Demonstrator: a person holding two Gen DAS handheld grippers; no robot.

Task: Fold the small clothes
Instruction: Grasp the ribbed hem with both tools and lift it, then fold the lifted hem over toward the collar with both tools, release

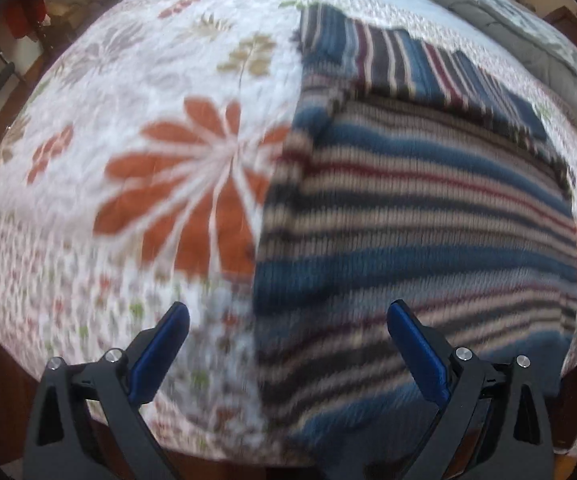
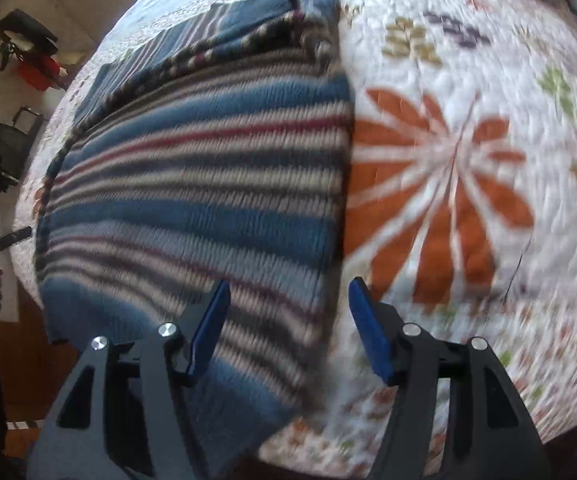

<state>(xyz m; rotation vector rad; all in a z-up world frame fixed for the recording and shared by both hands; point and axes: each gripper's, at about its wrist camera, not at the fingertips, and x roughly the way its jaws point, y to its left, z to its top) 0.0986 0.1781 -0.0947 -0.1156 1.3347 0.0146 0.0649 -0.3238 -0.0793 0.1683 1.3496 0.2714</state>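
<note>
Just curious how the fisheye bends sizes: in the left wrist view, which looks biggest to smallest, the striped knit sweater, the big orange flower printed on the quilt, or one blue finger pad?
1. Striped knit sweater, largest.
2. Big orange flower on the quilt.
3. Blue finger pad, smallest, though nearness to the camera enlarges it.

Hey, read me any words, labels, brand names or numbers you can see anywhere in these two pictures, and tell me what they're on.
None can be read.
striped sweater: stripes only, no tag or label showing.
floral quilt: flower print, no lettering.
left gripper and right gripper: plain black with blue fingers, no markings.
Dark items in the background are too small and blurred to tell.
</note>
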